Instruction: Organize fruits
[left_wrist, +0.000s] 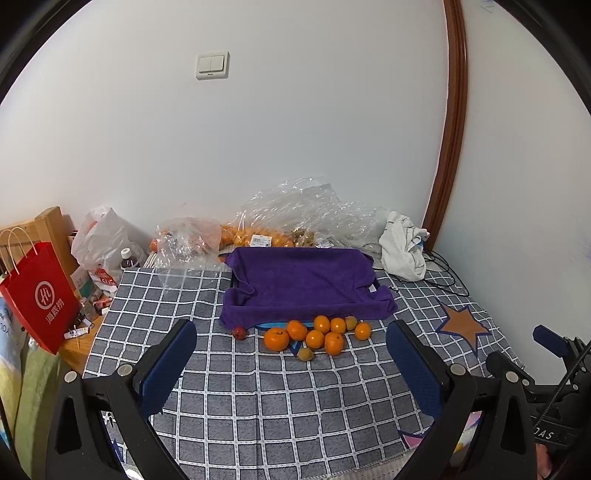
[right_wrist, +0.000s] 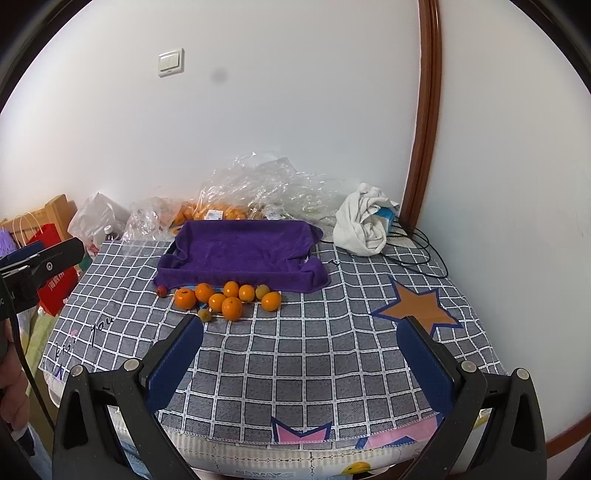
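Hovering spread and empty above the checked cloth (right_wrist: 295, 369): left tool (left_wrist: 295, 358) and right tool (right_wrist: 301, 350). Lying clustered just before the purple towel-lined tray (left_wrist: 306, 284): oranges (left_wrist: 314, 334).

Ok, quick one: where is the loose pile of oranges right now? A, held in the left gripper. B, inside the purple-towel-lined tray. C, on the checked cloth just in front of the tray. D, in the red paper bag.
C: the oranges lie on the checked cloth against the near edge of the purple towel tray, whose inside shows no fruit, and both grippers, left gripper and right gripper, are open and empty.
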